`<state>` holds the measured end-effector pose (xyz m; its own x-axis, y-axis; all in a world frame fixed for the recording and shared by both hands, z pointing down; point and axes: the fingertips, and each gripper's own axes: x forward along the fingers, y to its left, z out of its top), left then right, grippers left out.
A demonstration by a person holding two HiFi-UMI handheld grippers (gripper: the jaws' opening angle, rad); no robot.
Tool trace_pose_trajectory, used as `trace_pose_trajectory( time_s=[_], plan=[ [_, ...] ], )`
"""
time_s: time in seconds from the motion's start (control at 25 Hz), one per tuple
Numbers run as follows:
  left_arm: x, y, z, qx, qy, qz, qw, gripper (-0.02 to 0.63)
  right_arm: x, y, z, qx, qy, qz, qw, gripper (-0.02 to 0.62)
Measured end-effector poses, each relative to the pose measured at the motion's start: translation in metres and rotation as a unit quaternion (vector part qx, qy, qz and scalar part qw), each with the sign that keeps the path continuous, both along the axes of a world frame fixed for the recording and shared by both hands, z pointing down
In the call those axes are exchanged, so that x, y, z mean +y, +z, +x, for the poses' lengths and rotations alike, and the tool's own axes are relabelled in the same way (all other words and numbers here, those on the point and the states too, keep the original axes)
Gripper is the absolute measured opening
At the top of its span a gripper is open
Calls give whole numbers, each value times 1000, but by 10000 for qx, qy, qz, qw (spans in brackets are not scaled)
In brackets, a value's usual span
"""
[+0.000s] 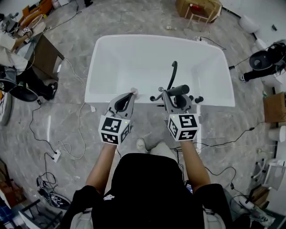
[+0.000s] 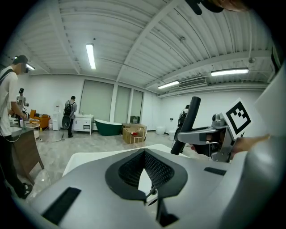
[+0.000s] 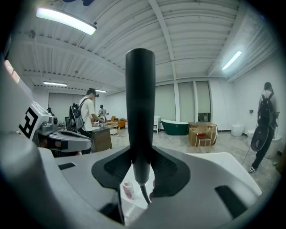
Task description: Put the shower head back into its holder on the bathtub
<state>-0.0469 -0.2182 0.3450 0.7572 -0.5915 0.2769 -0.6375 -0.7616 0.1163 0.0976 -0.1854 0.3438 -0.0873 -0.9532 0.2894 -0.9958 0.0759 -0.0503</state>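
Note:
The black shower head [image 1: 178,90] lies across the near rim of the white bathtub [image 1: 103,67], and its dark hose [image 1: 172,73] curves up into the tub. My right gripper [image 1: 172,92] is shut on the handle. In the right gripper view that handle [image 3: 140,112] stands upright between the pads, with the hose [image 3: 144,193] hanging below. Dark tap knobs [image 1: 199,99] sit on the rim beside the right gripper. My left gripper [image 1: 131,94] hovers over the same rim further left, shut with nothing in it. In the left gripper view its tips [image 2: 144,153] meet, and the shower head [image 2: 189,120] shows at the right.
A small bottle [image 3: 128,190] stands on the tub rim below the right gripper. Cables [image 1: 67,147] trail over the marble floor to the left. A dark cabinet [image 1: 44,56] stands left of the tub and a cardboard box [image 1: 199,6] behind it. People [image 3: 87,117] stand further back.

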Motion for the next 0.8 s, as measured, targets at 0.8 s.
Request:
trace_pose_trajectory(
  time_s=[0.8],
  plan=[
    [-50, 90, 55, -185, -268, -584, 9978, 14, -66, 101, 35, 27, -583, -926, 9940, 142]
  ],
)
